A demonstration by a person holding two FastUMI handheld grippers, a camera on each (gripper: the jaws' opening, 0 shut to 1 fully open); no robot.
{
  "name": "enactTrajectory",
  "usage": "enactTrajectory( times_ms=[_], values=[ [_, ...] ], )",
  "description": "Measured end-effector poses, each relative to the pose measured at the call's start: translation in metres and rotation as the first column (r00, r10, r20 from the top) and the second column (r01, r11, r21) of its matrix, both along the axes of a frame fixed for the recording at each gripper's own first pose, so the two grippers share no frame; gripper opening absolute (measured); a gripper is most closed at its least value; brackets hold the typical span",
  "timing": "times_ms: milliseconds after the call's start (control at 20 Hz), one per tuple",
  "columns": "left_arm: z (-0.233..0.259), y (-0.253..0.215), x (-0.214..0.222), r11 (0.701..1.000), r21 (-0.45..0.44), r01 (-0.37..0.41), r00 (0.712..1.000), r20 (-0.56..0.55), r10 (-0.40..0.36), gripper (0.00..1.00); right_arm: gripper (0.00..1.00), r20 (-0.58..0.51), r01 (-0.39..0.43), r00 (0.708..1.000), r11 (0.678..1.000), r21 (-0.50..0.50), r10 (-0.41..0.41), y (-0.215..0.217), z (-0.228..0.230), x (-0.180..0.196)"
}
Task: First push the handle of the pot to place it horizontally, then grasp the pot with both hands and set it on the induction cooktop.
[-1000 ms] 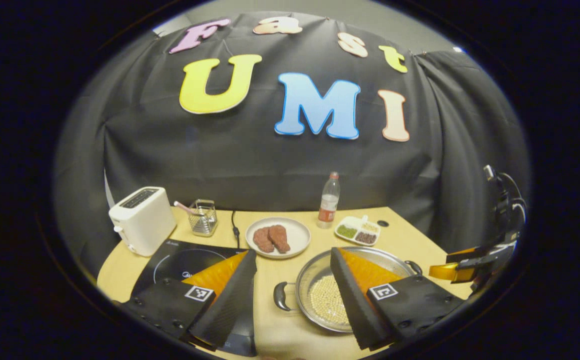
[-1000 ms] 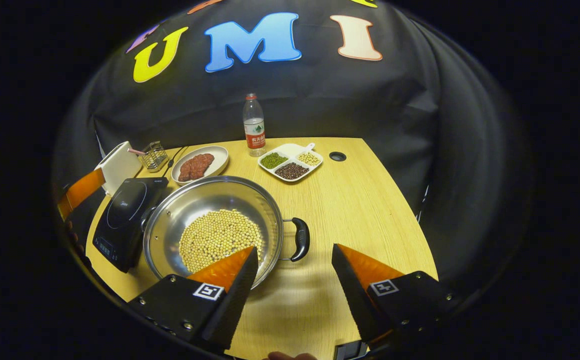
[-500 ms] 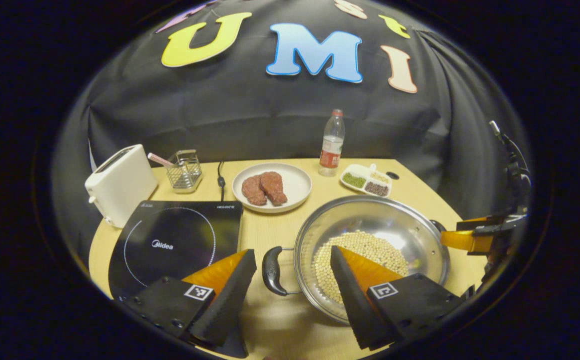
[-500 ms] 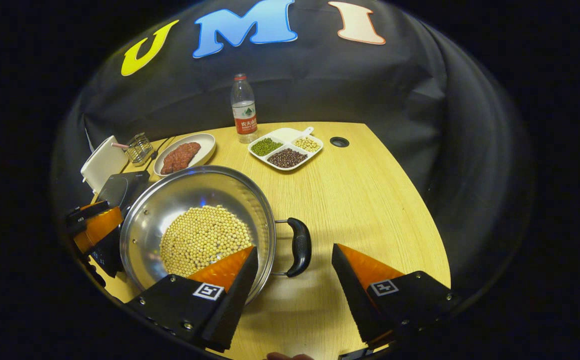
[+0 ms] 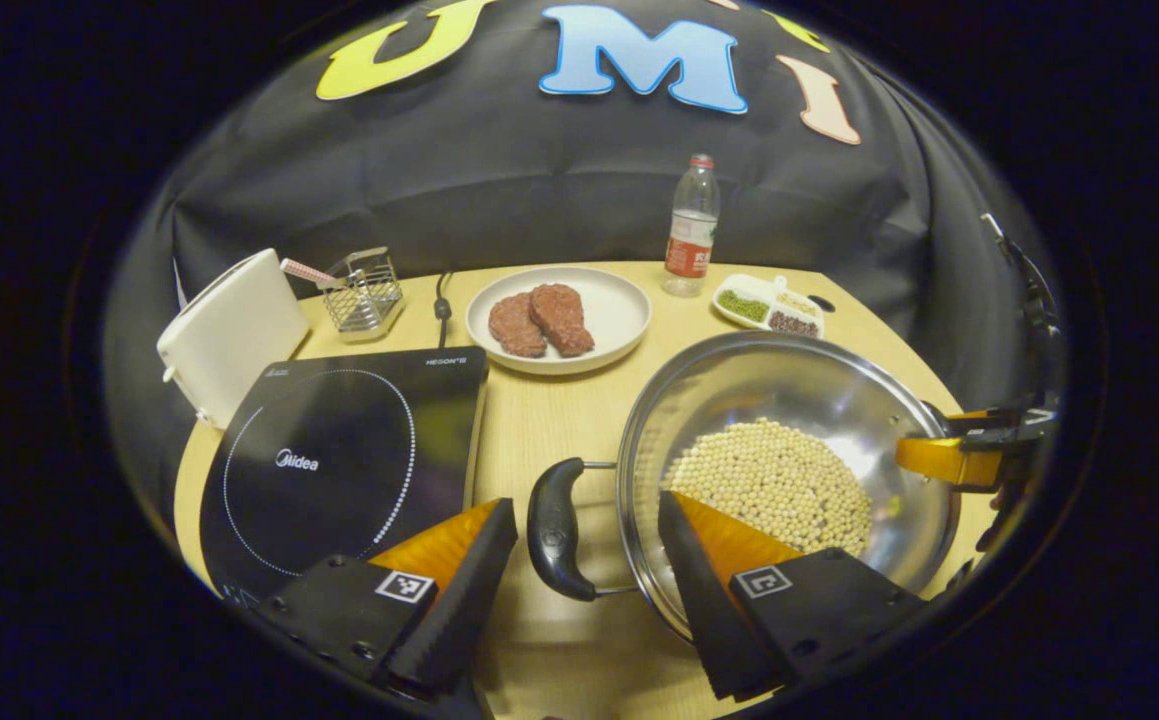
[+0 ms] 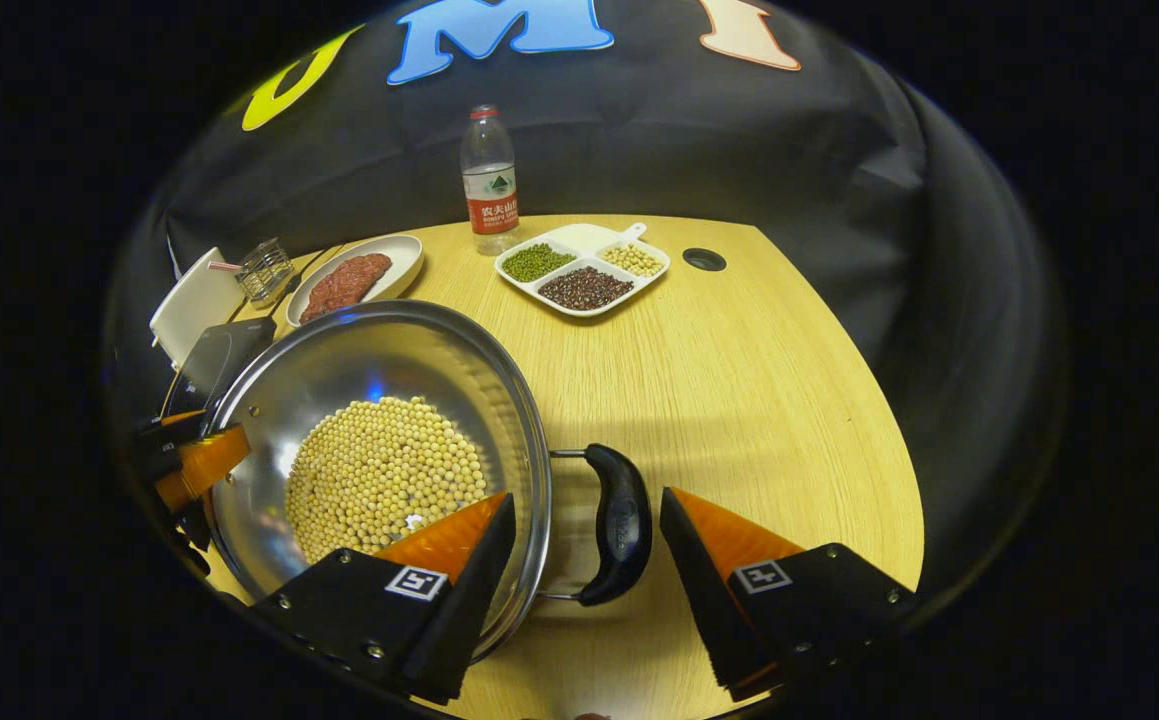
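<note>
A steel pot [image 5: 739,370] holding soybeans [image 5: 769,480] sits on the wooden table, right of the black induction cooktop [image 5: 339,460]. Its black left handle [image 5: 554,525] lies between the fingers of my open left gripper [image 5: 584,565], untouched as far as I can see. In the right gripper view the pot [image 6: 369,350] is at the left, and its black right handle [image 6: 621,525] sits between the fingers of my open right gripper [image 6: 584,565]. Each view catches the other gripper's orange finger at the pot's far rim: the right gripper [image 5: 944,460], the left gripper [image 6: 199,465].
Behind the cooktop stand a white toaster [image 5: 229,335] and a wire basket [image 5: 364,290]. A plate [image 5: 624,305] with two meat pieces, a water bottle [image 5: 691,225] and a divided dish [image 6: 584,238] of beans line the back. A cable hole [image 6: 704,260] marks the table.
Both grippers have come down and forward to the pot; each handle now lies between a gripper's open fingers. The pot itself has not shifted on the table.
</note>
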State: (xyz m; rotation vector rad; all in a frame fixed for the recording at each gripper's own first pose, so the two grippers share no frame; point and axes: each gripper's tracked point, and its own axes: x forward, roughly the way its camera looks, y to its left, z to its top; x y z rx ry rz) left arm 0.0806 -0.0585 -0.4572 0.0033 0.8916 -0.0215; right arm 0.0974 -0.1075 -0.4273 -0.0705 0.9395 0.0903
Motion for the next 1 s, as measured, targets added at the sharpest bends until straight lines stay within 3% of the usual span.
enactTrajectory(
  times_ms=[50, 100, 150, 200, 250, 300, 350, 400, 550, 600, 650, 700, 1000],
  values=[
    [-0.002, 0.0, 0.0, 1.0, 0.009, 0.007, 1.0, -0.007, -0.007, 0.87, 0.88, -0.007, 0.002, 1.0, 1.0, 0.0, -0.002, -0.001, -0.003, 0.001],
    [-0.004, 0.002, 0.0, 1.0, 0.024, 0.012, 1.0, -0.013, -0.012, 0.92, 0.87, -0.016, 0.005, 1.0, 1.0, 0.001, -0.005, -0.002, -0.007, 0.001],
    [-0.004, 0.0, 0.002, 1.0, 0.021, 0.017, 1.0, -0.014, -0.017, 0.77, 0.87, -0.019, 0.002, 1.0, 0.999, 0.033, -0.002, 0.003, -0.01, 0.002],
    [-0.005, -0.001, 0.002, 0.999, 0.027, 0.018, 1.0, -0.014, -0.018, 0.8, 0.79, -0.023, 0.006, 1.0, 0.999, 0.043, -0.005, 0.005, -0.01, 0.001],
    [-0.007, -0.001, 0.003, 0.999, 0.034, 0.02, 1.0, -0.017, -0.02, 0.76, 0.71, -0.024, 0.0, 1.0, 0.999, 0.046, 0.001, 0.007, -0.011, 0.002],
    [-0.006, 0.0, 0.002, 0.999, 0.035, 0.018, 1.0, -0.02, -0.018, 0.78, 0.72, -0.021, 0.001, 1.0, 0.999, 0.051, 0.0, 0.006, -0.011, 0.002],
    [-0.007, -0.001, 0.002, 0.999, 0.031, 0.012, 1.0, -0.023, -0.012, 0.74, 0.63, -0.03, 0.004, 1.0, 0.999, 0.048, -0.003, 0.007, -0.011, 0.002],
    [-0.006, -0.001, 0.002, 1.0, 0.029, 0.012, 1.0, -0.025, -0.011, 0.69, 0.68, -0.026, 0.007, 1.0, 0.998, 0.056, -0.006, 0.006, -0.009, 0.004],
    [-0.006, 0.0, 0.002, 0.999, 0.038, 0.027, 0.999, -0.038, -0.025, 0.72, 0.6, -0.042, 0.031, 0.999, 0.997, 0.064, -0.029, 0.008, -0.009, 0.0],
    [-0.005, -0.001, 0.004, 0.999, 0.034, 0.03, 0.999, -0.039, -0.029, 0.65, 0.59, -0.038, 0.037, 0.999, 0.998, 0.055, -0.035, 0.007, -0.008, 0.0],
    [-0.006, 0.0, 0.005, 0.999, 0.024, 0.027, 0.999, -0.046, -0.026, 0.7, 0.6, -0.032, 0.039, 0.999, 0.998, 0.041, -0.038, 0.007, -0.006, -0.001],
    [-0.007, 0.001, 0.004, 1.0, 0.013, 0.023, 0.998, -0.053, -0.022, 0.6, 0.59, -0.026, 0.04, 0.999, 0.999, 0.032, -0.04, 0.009, -0.006, -0.001],
    [0.024, 0.012, 0.005, 0.999, -0.021, 0.036, 0.999, -0.034, -0.037, 0.6, 0.59, 0.007, 0.062, 0.998, 0.998, 0.019, -0.062, 0.018, 0.03, -0.012]
  ],
)
